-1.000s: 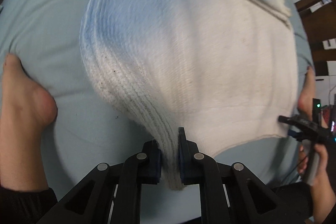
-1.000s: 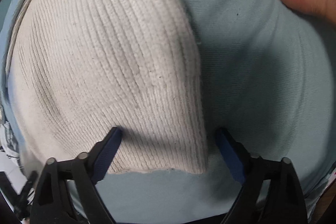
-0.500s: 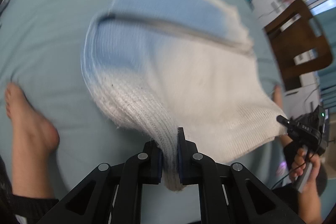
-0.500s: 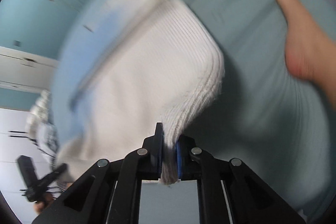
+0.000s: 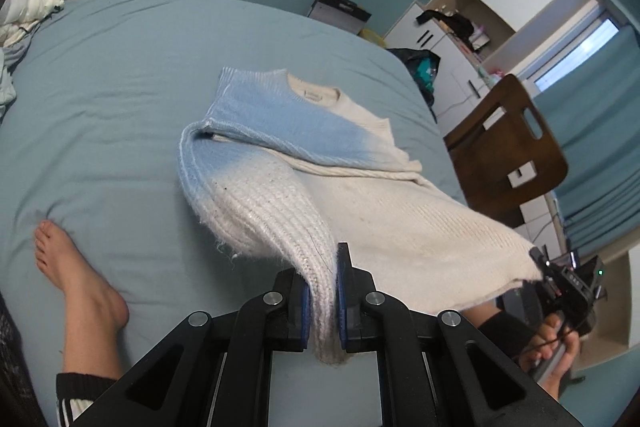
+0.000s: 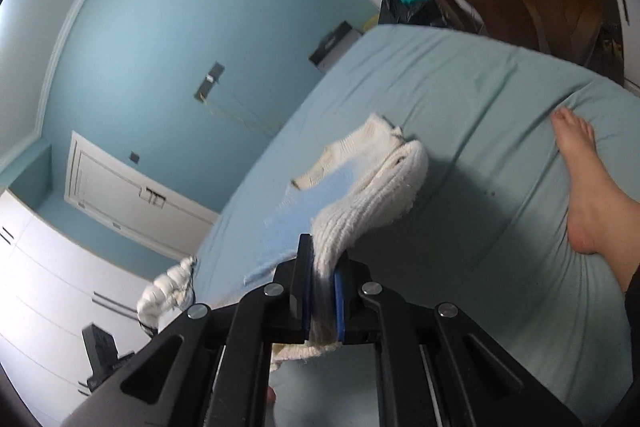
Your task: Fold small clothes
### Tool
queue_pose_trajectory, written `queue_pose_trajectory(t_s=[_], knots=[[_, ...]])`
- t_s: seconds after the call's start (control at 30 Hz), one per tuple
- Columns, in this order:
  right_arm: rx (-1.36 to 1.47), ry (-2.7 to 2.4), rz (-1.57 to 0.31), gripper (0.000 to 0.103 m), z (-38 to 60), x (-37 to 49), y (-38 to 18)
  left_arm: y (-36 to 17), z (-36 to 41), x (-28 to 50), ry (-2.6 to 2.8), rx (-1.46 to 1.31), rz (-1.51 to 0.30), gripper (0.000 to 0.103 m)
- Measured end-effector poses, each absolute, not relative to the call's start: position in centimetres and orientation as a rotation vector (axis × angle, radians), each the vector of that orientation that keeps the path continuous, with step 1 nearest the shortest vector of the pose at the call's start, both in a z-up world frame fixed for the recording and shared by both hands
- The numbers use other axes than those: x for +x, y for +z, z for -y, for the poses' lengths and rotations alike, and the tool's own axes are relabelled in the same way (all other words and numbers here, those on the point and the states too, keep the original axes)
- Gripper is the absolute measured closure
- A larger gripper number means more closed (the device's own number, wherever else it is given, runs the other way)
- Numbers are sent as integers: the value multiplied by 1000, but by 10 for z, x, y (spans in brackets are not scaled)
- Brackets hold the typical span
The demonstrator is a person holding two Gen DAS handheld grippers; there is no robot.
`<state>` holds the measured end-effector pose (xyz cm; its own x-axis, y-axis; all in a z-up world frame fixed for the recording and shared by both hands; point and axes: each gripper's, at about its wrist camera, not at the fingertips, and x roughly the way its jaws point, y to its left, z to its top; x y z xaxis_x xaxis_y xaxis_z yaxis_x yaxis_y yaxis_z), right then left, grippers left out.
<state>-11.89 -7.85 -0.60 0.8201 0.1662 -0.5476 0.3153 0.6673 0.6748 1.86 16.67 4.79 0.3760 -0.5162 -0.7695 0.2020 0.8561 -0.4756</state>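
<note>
Bed; sweater hem now tongs-lifted, earlier flat

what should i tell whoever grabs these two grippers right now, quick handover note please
Left gripper: shut on one bottom corner of the blue-and-cream ribbed knit sweater.
Right gripper: shut on the other bottom corner.
Sweater: hem raised off the light blue bed sheet; collar end lies on the sheet, with a sleeve folded across the chest.
Done: both hem corners gripped and raised.
Left: likely carry the hem up to the collar, lay it flat, release.
Watch the person's bare foot on the sheet close by.
</note>
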Motion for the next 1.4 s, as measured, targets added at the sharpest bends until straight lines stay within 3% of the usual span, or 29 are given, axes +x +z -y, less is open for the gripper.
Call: queue_pose_trajectory(t_s=[0.33,0.67,1.0,1.2,1.27,1.3,1.33,1.4], knots=[[835,-44,-540,99,82,-152,32,71,-175,-30,-560,-316,-1113,94],[802,10,-659,99,98,-163,58,90,-187,-65,-618,-352,-1169,94],[793,20,-972,99,154,0,43,69,-159,102,-532,-388,-1229,94],[771,-29,-1082,98,198,156,-24,-7,-121,259,-397,-487,-1339,93],[821,13,-1147,89,213,214,-67,-40,-116,305,-332,-499,-1350,86],[841,36,-1184,85,220,236,-85,-55,-114,322,-287,-469,-1346,76],[855,30,-1209,74,231,261,-108,-62,-113,330,-243,-441,-1324,48],[845,-130,-1188,49,257,282,-133,-79,-120,349,-86,-360,-1228,3]])
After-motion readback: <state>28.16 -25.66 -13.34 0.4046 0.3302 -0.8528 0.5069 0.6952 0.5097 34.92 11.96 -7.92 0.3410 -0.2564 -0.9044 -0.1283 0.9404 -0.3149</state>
